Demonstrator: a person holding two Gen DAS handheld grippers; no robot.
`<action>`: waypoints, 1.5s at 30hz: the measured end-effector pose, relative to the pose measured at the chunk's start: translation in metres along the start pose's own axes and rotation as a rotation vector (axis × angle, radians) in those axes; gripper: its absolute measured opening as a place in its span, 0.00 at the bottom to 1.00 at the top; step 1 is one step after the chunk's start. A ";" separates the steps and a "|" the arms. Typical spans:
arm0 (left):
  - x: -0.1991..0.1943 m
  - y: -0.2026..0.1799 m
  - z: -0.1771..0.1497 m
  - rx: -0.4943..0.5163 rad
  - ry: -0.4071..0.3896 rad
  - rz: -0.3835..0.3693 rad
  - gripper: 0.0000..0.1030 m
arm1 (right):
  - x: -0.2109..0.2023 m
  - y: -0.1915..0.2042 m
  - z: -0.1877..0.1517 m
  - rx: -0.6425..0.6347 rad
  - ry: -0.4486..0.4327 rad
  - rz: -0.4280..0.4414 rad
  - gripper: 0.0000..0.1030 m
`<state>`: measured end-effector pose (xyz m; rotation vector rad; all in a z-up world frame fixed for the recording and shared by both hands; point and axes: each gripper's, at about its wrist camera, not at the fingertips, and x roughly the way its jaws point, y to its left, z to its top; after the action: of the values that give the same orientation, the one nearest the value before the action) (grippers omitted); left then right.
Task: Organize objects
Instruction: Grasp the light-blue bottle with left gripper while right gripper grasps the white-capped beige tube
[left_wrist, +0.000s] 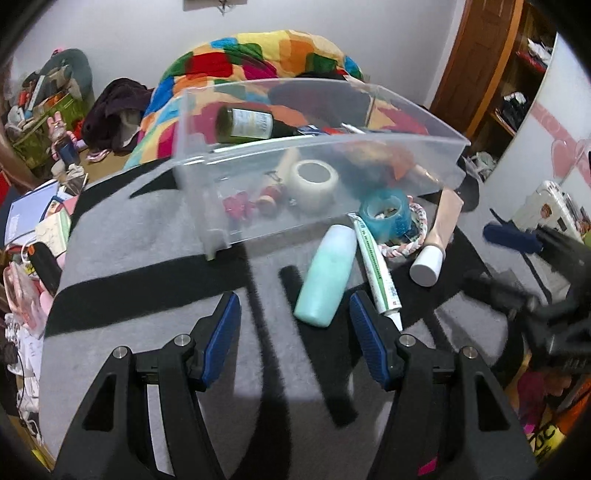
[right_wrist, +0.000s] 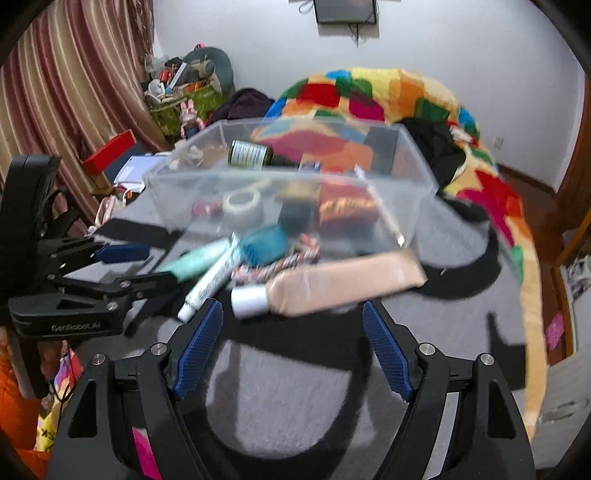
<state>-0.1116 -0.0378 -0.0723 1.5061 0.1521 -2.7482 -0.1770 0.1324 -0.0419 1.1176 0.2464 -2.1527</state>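
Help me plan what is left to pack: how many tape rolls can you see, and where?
2. A white tape roll lies inside the clear plastic bin. A teal tape roll sits outside it on the grey blanket, against the bin's front wall. Others may hide behind the bin's contents.

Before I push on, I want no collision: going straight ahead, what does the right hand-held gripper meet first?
Probably the beige tube with the white cap, lying crosswise on the blanket just beyond the open right hand-held gripper; the clear bin sits behind it. Depth is uncertain.
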 end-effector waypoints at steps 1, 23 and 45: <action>0.002 -0.003 0.001 0.010 0.000 0.004 0.60 | 0.004 0.002 -0.003 -0.006 0.011 0.008 0.71; -0.009 -0.020 -0.020 0.078 -0.055 0.021 0.23 | 0.034 0.012 0.012 0.048 0.040 -0.170 0.71; -0.022 -0.010 -0.040 0.008 -0.116 0.069 0.34 | 0.004 -0.021 0.007 0.226 -0.010 -0.176 0.73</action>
<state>-0.0665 -0.0254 -0.0748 1.3225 0.0867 -2.7756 -0.1963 0.1427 -0.0440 1.2503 0.1010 -2.3880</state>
